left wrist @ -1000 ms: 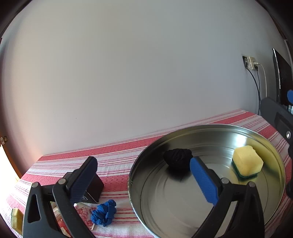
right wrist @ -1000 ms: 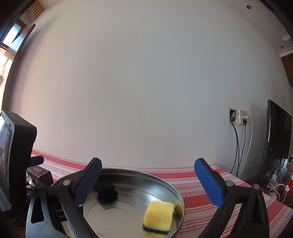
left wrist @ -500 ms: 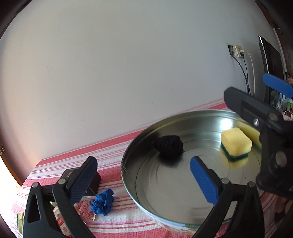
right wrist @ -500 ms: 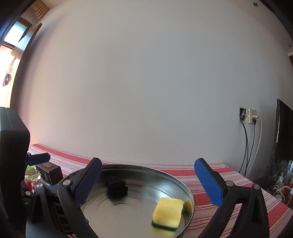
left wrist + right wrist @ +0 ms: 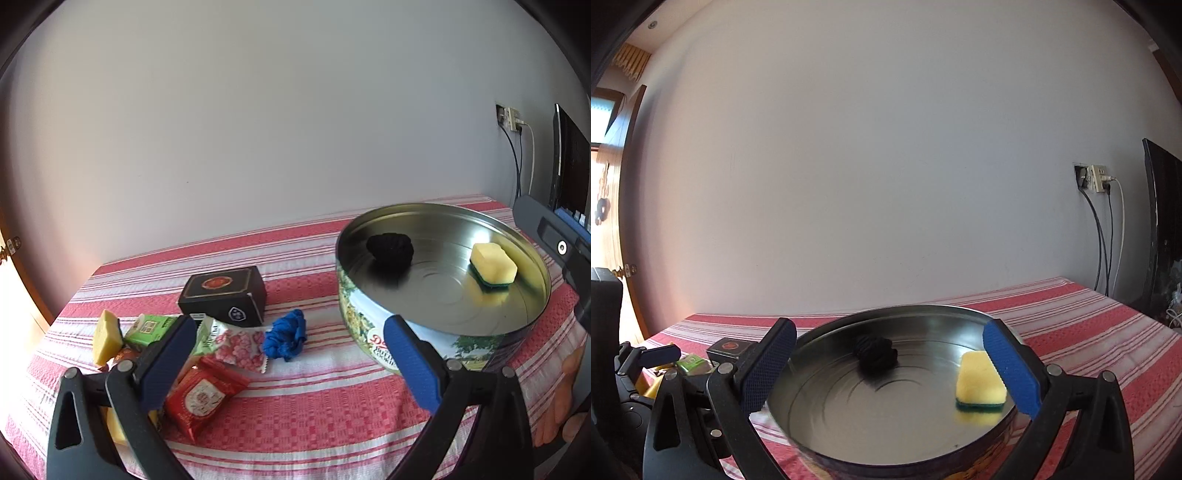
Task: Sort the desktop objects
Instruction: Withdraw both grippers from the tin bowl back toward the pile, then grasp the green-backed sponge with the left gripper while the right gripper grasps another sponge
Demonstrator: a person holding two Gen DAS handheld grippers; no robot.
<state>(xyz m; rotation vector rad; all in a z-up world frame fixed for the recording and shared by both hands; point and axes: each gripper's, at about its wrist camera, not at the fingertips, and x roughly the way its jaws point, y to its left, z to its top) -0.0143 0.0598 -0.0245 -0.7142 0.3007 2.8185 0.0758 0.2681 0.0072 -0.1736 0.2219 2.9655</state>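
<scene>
The blue cloth (image 5: 285,335) lay on the counter (image 5: 314,406) beside the tin (image 5: 436,343) that already held the sponge (image 5: 493,264), so I held my left gripper (image 5: 291,363) before it, jaws wide and empty, my right gripper (image 5: 890,365) equally wide.

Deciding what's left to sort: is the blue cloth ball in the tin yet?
Out. The blue cloth ball lies on the striped tablecloth, left of the tin.

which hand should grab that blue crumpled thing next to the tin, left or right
Left, probably. The left tongs are open and empty, with the blue crumpled thing between and just beyond their tips. The right tongs, also open, face the tin instead.
</scene>
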